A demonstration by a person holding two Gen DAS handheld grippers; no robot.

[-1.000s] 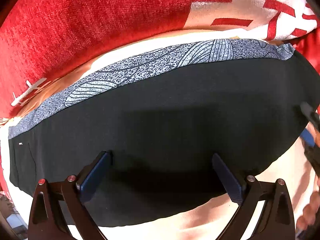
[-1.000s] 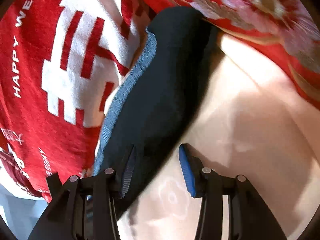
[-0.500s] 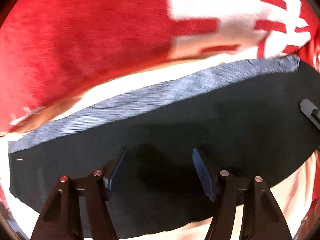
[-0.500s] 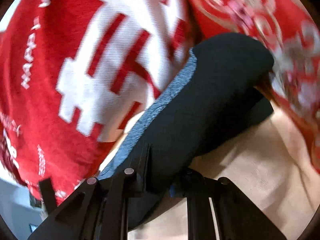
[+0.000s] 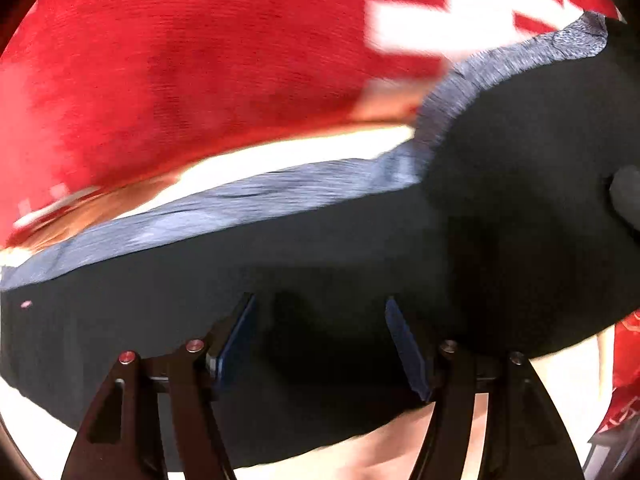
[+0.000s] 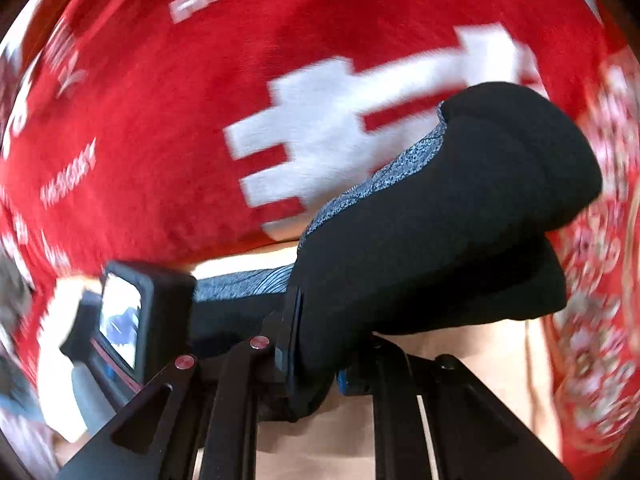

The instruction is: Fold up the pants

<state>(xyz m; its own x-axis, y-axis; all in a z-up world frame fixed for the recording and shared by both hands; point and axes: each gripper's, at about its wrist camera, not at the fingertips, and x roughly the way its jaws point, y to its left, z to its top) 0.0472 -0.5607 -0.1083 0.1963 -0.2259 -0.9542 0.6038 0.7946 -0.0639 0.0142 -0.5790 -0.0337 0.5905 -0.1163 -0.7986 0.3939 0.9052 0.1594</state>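
Left wrist view first: against a second ago, we see the left claw (image 5: 320,344) with its jaws drawn in from their widest spread, now about halfway, set down over the black cloth of the pants (image 5: 360,248). Whether its blue pads (image 5: 236,340) actually pinch a fold we cannot tell; the cloth between them is dark and featureless. The grey patterned waistband (image 5: 240,204) no longer runs in one smooth arc: its right end has come up and buckles back over the rest.

From the right wrist view, the right claw (image 6: 320,360) was open astride the pants' edge a second ago; now it is clamped tight on the black cloth (image 6: 440,220) and has carried that end up off the cream bed sheet (image 6: 460,360), so the pants hang doubled over themselves. The red blanket (image 6: 160,140) with white characters fills the background, blurred. We also see the left tool's camera block (image 6: 140,312) at the left.

No containers appear.
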